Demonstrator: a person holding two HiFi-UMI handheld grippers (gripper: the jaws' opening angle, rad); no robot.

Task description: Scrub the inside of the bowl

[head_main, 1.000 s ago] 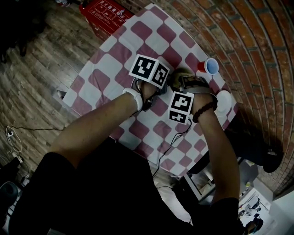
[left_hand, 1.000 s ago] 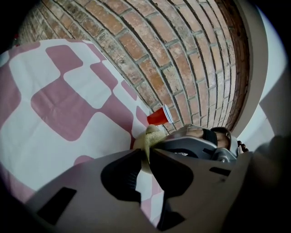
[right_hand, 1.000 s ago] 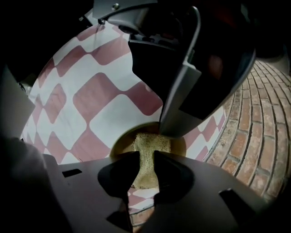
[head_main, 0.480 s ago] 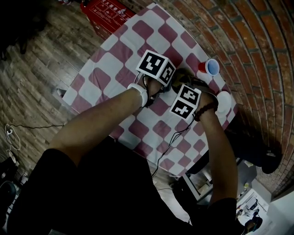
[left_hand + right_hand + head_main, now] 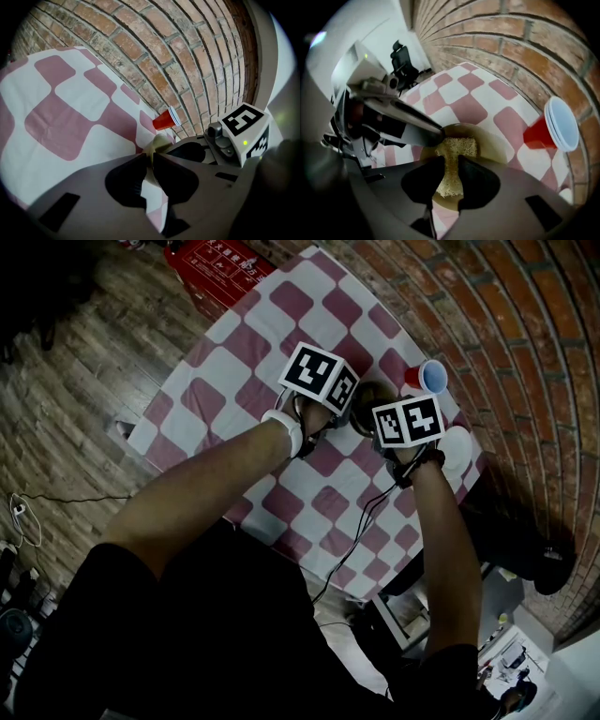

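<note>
An olive-brown bowl [image 5: 491, 137] stands on the checked tablecloth, and shows between the two marker cubes as a bowl [image 5: 368, 395] in the head view. My left gripper [image 5: 151, 159] is shut on the bowl's rim [image 5: 158, 142]; its fingers [image 5: 415, 127] reach the rim from the left in the right gripper view. My right gripper [image 5: 451, 165] is shut on a yellow sponge [image 5: 454, 149], and the sponge's far end lies inside the bowl. In the head view the left gripper's cube [image 5: 321, 378] and the right gripper's cube [image 5: 408, 421] hide most of the bowl.
A red cup [image 5: 544, 132] with a white inside lies on its side just right of the bowl, by the brick wall [image 5: 154, 51]; it is the red cup [image 5: 423, 377] in the head view. A white dish [image 5: 457, 446] sits near the table's right edge. Cables hang off the near edge.
My right gripper has moved forward and up over the bowl, its cube turning to face the camera. The left gripper shifted slightly toward the bowl early on, then stayed still.
</note>
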